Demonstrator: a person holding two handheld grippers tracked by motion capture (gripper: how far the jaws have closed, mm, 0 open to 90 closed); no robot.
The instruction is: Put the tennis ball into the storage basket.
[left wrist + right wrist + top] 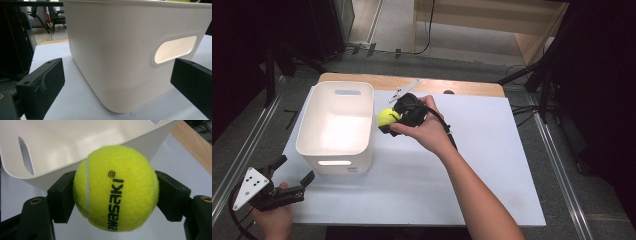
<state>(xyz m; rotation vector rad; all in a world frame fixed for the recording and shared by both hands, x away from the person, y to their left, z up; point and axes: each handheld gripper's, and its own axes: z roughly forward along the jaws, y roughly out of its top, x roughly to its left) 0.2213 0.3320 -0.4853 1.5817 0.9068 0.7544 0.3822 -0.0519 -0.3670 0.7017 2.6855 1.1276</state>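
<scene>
A yellow tennis ball [388, 117] [116, 188] is held off the table just right of the white bin's rim, with my right gripper [393, 120] [115, 195] shut on it. The white plastic bin [337, 125] [57, 147] [117, 57] stands on the left part of the white board, and its inside looks bare. My left gripper [292, 172] [117, 82] stays open near the board's front left corner, pointing at the bin's near wall and handle slot [175, 48], apart from it.
The white board [472, 165] covers a wooden table [462, 87]. A metal clip [404, 90] lies at the far edge behind the right hand. Dark stands and cables surround the table on the floor.
</scene>
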